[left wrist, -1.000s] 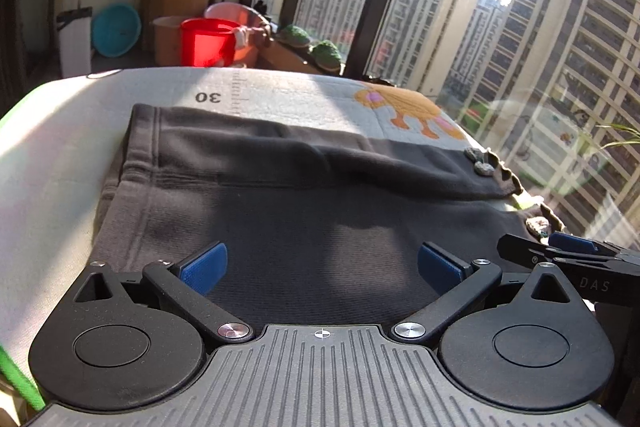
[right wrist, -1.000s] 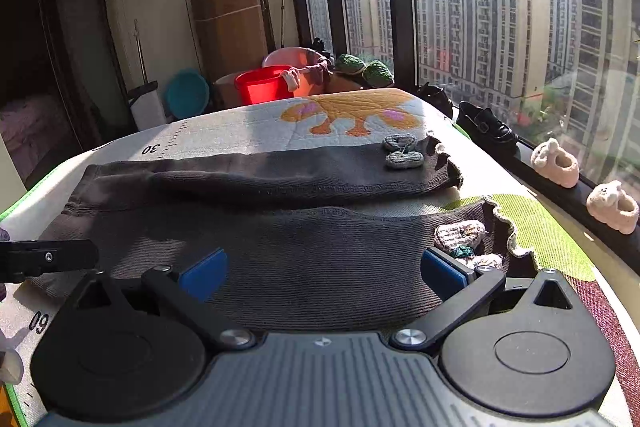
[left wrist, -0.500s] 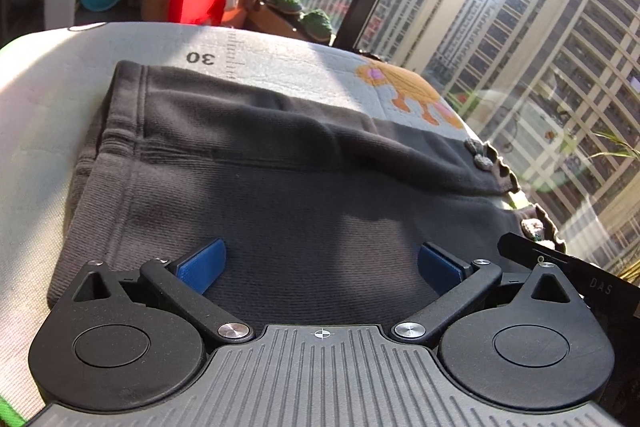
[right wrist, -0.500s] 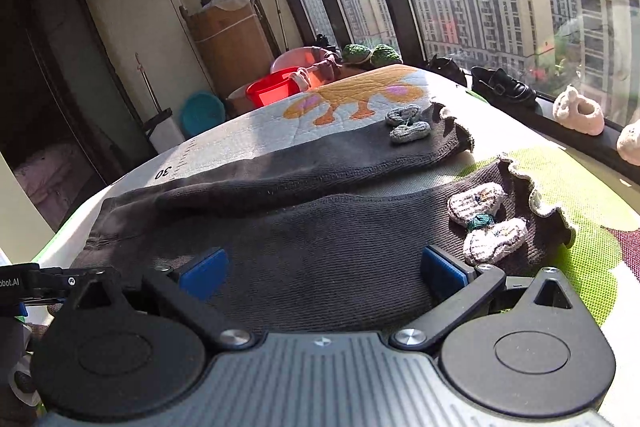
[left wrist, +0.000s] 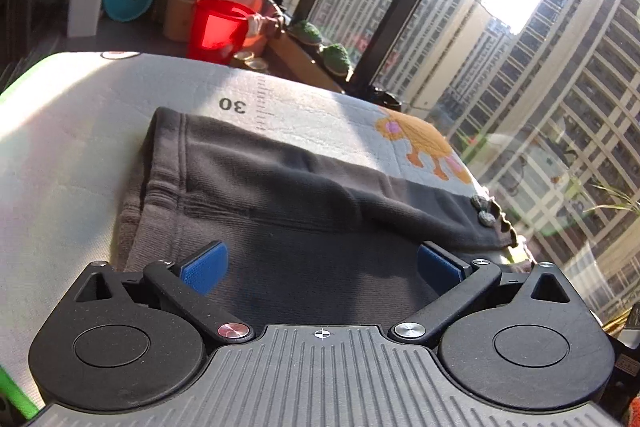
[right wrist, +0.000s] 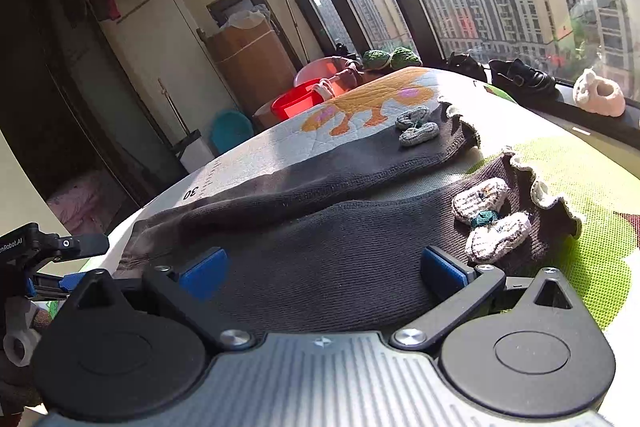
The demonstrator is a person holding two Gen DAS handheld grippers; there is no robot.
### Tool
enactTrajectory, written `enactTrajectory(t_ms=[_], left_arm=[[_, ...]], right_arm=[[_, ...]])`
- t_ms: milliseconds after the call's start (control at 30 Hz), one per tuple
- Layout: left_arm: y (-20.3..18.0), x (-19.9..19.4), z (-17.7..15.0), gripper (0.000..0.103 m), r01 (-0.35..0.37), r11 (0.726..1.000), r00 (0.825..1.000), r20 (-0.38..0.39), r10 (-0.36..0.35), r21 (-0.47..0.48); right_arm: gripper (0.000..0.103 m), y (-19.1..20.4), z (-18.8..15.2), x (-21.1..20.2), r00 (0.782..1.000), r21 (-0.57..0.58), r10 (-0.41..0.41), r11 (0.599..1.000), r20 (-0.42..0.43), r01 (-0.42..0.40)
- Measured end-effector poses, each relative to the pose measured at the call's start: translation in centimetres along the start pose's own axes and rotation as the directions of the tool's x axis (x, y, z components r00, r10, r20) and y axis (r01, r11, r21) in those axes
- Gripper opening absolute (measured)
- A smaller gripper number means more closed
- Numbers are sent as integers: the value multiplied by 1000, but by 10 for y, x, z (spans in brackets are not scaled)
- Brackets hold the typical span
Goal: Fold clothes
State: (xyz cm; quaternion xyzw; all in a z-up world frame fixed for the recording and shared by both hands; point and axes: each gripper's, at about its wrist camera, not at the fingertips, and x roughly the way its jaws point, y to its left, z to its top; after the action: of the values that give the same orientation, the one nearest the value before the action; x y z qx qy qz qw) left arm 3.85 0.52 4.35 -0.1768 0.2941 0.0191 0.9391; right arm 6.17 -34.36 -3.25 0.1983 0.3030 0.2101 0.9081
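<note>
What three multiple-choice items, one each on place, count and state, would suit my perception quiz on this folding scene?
1. Where does the red bucket stand?
A. beyond the mat's far edge
B. on the pants
C. on the windowsill

2. How many knitted bows show on the dark grey pants?
A. one
B. two
C. four

3. How are the left gripper and right gripper?
A. both open
B. both shut
C. one shut

Key: A, it sits on the floor past the mat; B, one bow near each leg cuff; A, the blue pads stand wide apart.
</note>
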Motion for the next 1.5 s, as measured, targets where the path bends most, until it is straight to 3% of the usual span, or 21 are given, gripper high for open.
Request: enactTrajectory(t_ms=[67,167,233,333,433,500,533,567,600,633,667,700,767,867,967,1067,1167,1200,1233,1367,1500], left_arm=[[15,-3,20,103,-133,991,984,115,133,-9],[52,14,45,103,-90,989,994,44,95,-119],[59,31,50,103,-67,993,998,-7,66,-100],[55,56,51,103,-162,987,986,-32,162,-3],[66,84,55,103,-216,976,973,-88,213,-28],[72,98,56,101,-206,977,971,-135,197,-50],[72,100,56,100,-200,979,971,-141,193,-34],[69,100,56,92,-191,982,972,-139,189,-4],[67,100,55,67,-182,983,973,-137,184,27],[65,100,55,58,-184,982,972,-139,188,43],[64,99,54,54,-187,981,971,-142,193,57],[64,98,53,47,-185,981,971,-146,191,57],[67,96,51,42,-167,984,974,-145,175,63],[74,94,49,40,-139,989,980,-139,146,55],[76,93,50,41,-130,990,980,-144,136,53],[74,94,50,42,-125,990,980,-145,134,68],[72,96,50,42,-135,987,979,-140,146,83],[72,96,50,40,-140,986,979,-138,151,86],[72,95,51,38,-141,986,979,-138,152,86],[67,68,59,31,-100,992,991,-76,106,77],[67,0,54,31,-1,999,1000,17,1,43]], right_arm=[[103,-4,0,-1,1000,26,18,999,11,-18],[103,-6,1,0,1000,35,25,999,15,-25],[103,-6,0,0,1000,35,24,999,16,-25],[103,-6,0,0,1000,37,25,999,17,-25],[103,-4,1,-1,1000,31,12,999,14,-12],[102,1,6,-4,1000,-21,-28,999,9,28],[101,5,11,-10,997,-70,-60,996,40,63],[99,9,19,-15,991,-124,-97,986,88,107],[96,12,28,-20,981,-175,-131,972,140,155],[92,14,37,-24,970,-217,-160,956,184,199],[76,14,49,-24,960,-246,-188,940,207,237],[48,13,63,-22,950,-271,-216,923,223,274],[32,3,85,-13,945,-242,-257,922,201,302],[33,-23,109,20,942,-161,-305,932,138,325],[35,-53,127,62,959,-30,-281,959,41,282],[41,-64,129,94,963,-4,-270,963,-10,270],[25,-55,120,116,960,-98,-277,957,-45,272],[9,-50,119,115,961,-120,-276,955,-38,270],[5,-46,120,111,962,-125,-271,956,-20,267],[5,-35,132,65,971,-122,-221,965,91,231],[4,-27,125,-5,969,-159,-171,967,180,201]])
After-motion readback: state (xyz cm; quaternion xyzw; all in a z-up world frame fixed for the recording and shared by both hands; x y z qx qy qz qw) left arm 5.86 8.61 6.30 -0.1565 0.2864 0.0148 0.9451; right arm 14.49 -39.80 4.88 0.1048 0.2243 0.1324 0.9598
